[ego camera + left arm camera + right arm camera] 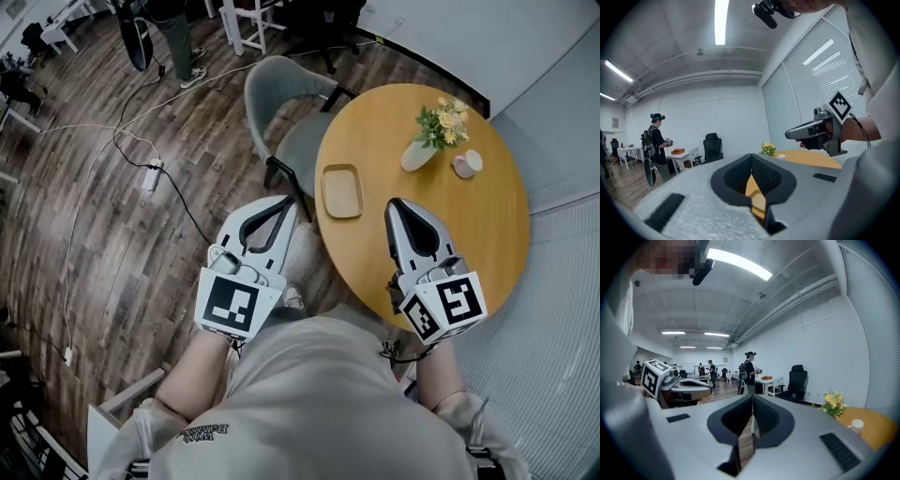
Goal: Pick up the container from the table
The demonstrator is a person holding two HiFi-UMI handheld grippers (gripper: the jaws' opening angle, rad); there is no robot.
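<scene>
The container is a shallow tan tray (342,190) with rounded corners, lying on the round wooden table (487,225) near its left edge. My left gripper (287,204) hovers off the table's left side, just left of the tray, with its jaws shut and nothing in them. My right gripper (395,204) is held above the table, right of the tray and apart from it, also shut and empty. In the left gripper view the shut jaws of that gripper (752,161) fill the bottom, and the right gripper (813,132) shows beyond. The tray is not visible in either gripper view.
A vase of yellow flowers (427,141) and a small cup (466,164) stand at the table's far side. A grey chair (286,117) is tucked at the table's left. Cables and a power strip (151,176) lie on the wood floor. A person (655,145) stands farther off.
</scene>
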